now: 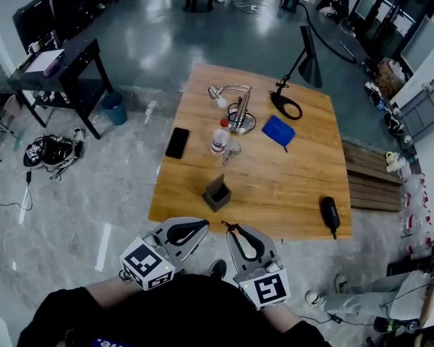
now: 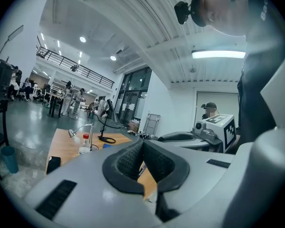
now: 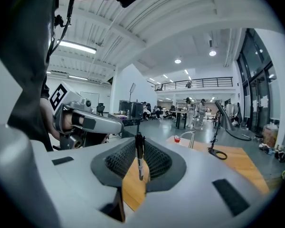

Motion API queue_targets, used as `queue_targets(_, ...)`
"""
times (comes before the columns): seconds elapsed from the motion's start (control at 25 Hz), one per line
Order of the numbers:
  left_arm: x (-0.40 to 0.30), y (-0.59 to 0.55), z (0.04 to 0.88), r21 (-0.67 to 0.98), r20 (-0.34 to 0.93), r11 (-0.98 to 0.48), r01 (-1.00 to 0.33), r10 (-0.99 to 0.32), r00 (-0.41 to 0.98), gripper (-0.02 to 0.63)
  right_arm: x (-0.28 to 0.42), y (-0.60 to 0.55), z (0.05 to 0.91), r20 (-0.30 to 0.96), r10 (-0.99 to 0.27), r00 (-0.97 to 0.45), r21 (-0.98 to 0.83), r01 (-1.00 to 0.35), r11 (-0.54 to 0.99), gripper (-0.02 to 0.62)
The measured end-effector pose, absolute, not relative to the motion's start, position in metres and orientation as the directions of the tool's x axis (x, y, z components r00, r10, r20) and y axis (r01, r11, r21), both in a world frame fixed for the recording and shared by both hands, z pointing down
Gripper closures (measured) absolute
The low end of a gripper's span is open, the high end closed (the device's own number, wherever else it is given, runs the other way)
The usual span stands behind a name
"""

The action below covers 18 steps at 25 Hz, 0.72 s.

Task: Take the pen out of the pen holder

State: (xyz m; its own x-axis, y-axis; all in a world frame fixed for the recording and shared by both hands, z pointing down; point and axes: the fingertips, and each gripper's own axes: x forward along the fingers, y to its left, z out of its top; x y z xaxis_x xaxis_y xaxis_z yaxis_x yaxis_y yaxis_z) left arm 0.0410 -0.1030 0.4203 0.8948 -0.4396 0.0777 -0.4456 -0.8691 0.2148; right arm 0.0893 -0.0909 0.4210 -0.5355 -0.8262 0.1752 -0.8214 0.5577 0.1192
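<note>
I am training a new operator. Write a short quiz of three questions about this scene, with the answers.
1. True or false: the pen stands in the pen holder.
2. What holds the pen? A. a bare hand. B. the right tool. C. nothing, it lies on the floor.
3. Fill in: on the table, just left of the bottle in the head view, lies a black ___.
Key: 1 false; 2 B; 3 phone.
</note>
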Motion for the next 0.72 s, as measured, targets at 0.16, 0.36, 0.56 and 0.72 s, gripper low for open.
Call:
queue_targets(0.16,0.0442,-0.1019,0.4224,0.214,0.082,-0.873,-0.438,-0.431,0.899,0.597,0.0896,-0.0910,0.4212,0.175,-0.827,-0.535,0.130,-0.820,0.558,0.532)
queue_targets(0.36,0.0469,-0.1027,0.4236,0.213,0.085,-0.874,-0.436,-0.428,0.900,0.597,0.0894,-0.0919,0.4215,0.179,-0.824,-0.537,0.146,-0.814,0.562,0.532)
queue_targets(0.56,0.0479,-0.1032,0.4249,0.214,0.088,-0.871,-0.443,-0.434,0.896,0.597,0.0899,-0.0932,0.4214,0.174,-0.822,-0.543,0.139,-0.813,0.566,0.532)
queue_targets(0.72,0.0469,-0.1054,0.4257,0.216,0.089,-0.868,-0.446,-0.438,0.895,0.597,0.0883,-0.0962,0.4209,0.172,-0.818,-0.548,0.137,-0.809,0.571,0.532)
